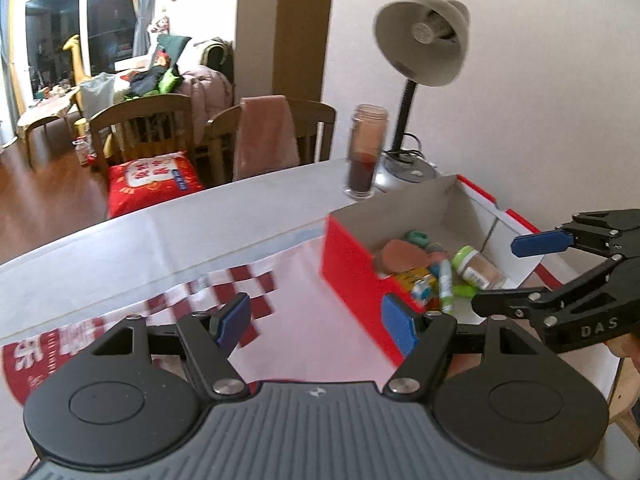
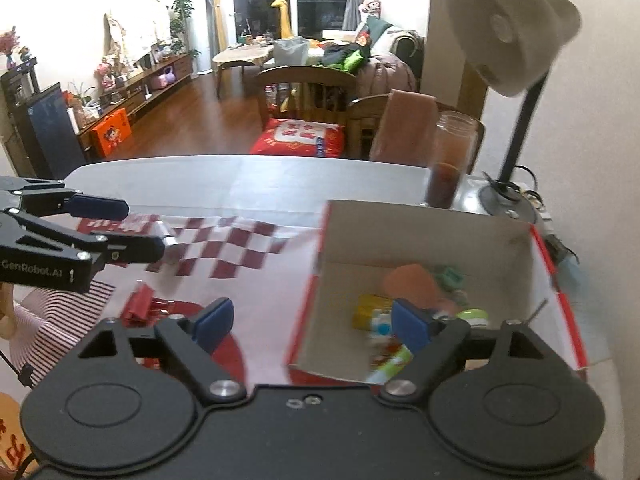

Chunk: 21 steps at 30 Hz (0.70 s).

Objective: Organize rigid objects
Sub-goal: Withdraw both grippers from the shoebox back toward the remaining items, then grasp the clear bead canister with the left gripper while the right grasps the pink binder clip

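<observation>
A red and white cardboard box [image 1: 352, 264] [image 2: 440, 232] stands open on the table. It holds several small items: a green-capped spice jar [image 1: 478, 266], a green marker [image 1: 446, 284], a yellow pack [image 2: 370, 312] and an orange-pink piece [image 1: 400, 256]. A red binder clip [image 2: 140, 304] lies on the cloth left of the box. My left gripper [image 1: 318, 320] is open and empty at the box's near left corner; it also shows in the right wrist view [image 2: 132, 232]. My right gripper [image 2: 310, 320] is open and empty over the box's near wall; it also shows in the left wrist view [image 1: 504, 272].
A tall glass jar with dark contents [image 1: 366, 152] [image 2: 450, 160] and a grey desk lamp [image 1: 424, 44] [image 2: 508, 36] stand behind the box by the wall. A red-checked cloth [image 2: 224, 248] covers the table [image 1: 120, 248]. Wooden chairs [image 1: 148, 132] stand beyond the far edge.
</observation>
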Tool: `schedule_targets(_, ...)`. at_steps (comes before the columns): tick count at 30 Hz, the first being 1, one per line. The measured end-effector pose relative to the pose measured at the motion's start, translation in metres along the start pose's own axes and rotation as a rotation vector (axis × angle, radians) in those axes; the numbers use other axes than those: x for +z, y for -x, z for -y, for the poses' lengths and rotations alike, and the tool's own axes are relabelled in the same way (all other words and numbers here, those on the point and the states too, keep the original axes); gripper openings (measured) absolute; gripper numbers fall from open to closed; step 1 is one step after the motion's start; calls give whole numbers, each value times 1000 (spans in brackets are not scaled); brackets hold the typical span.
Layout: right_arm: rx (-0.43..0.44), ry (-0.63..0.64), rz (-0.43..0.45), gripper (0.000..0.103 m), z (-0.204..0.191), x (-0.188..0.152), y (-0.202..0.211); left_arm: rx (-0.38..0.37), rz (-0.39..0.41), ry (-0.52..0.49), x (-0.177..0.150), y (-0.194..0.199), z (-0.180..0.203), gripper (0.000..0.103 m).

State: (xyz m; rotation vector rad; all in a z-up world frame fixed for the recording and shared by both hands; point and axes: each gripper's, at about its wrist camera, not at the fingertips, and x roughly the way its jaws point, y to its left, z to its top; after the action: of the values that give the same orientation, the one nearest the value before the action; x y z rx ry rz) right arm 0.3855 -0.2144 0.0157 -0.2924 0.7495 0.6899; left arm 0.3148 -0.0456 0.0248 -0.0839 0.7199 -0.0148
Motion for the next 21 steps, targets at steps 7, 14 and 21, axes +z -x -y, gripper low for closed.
schedule_targets(7, 30, 21, 0, 95, -53, 0, -8, 69, 23, 49, -19, 25, -52, 81)
schedule_targets(14, 73, 35, 17, 102, -104, -2, -22, 208, 49, 107, -40, 36, -109, 86)
schedule_targets(21, 120, 47, -8, 102, -149, -6, -50, 261, 29, 149, -55, 24, -154, 86)
